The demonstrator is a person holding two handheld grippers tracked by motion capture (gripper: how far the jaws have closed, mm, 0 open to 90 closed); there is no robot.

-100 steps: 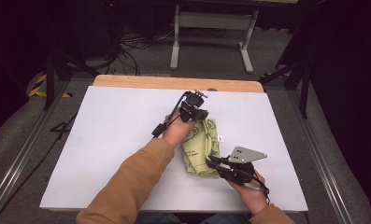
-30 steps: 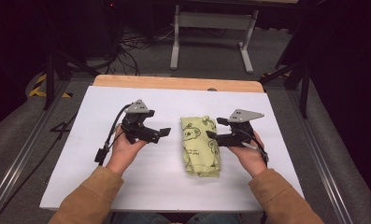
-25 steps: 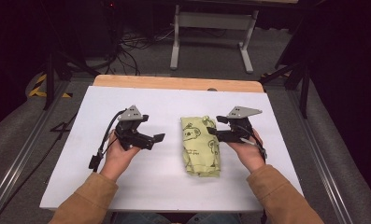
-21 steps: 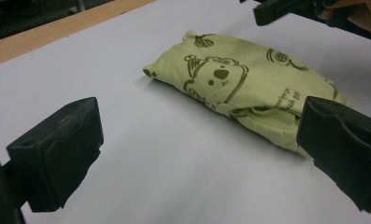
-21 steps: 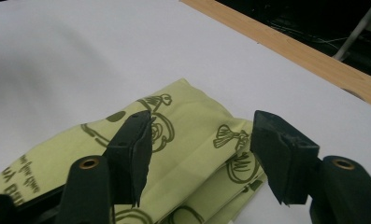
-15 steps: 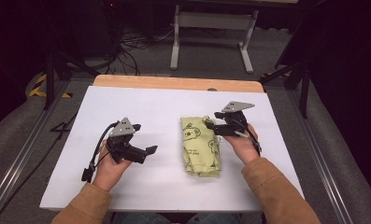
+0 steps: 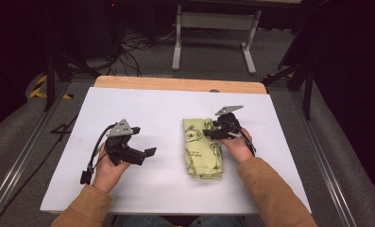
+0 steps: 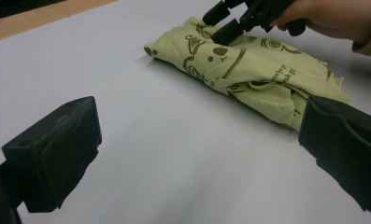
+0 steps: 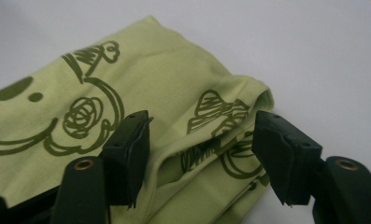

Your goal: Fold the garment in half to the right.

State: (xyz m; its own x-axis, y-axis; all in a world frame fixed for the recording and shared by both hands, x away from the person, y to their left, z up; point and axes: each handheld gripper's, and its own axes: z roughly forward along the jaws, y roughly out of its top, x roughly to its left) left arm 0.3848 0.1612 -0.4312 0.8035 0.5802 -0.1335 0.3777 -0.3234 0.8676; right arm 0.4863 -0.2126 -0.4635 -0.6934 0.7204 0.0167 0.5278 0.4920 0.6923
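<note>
The fingers (image 9: 127,154) of the right gripper (image 7: 212,131) stood partly apart over a fold of the green printed cloth (image 7: 203,147), one on each side of a ridge of fabric, and had just been opening a little; whether the pads pressed on the cloth could not be told. The left gripper (image 7: 147,153) lay well to the left of the cloth, its jaws wide apart and holding nothing, as the left gripper view showed with bare table between its fingers (image 8: 57,149).

The cloth lay as a compact, roughly rectangular bundle, its layers stacked along the edge nearest the right gripper. By that state the folding appeared largely done; what seemed to remain was a final tuck or press at the far end of the bundle, where the right gripper hovered.

The cloth rested on a white table top (image 7: 166,113), right of its middle. A strip of bare wood (image 7: 175,84) ran along the table's edge beyond the cloth. Farther behind stood a grey metal frame (image 7: 213,28) on a grey floor with loose cables (image 7: 138,42), in a dark room.
</note>
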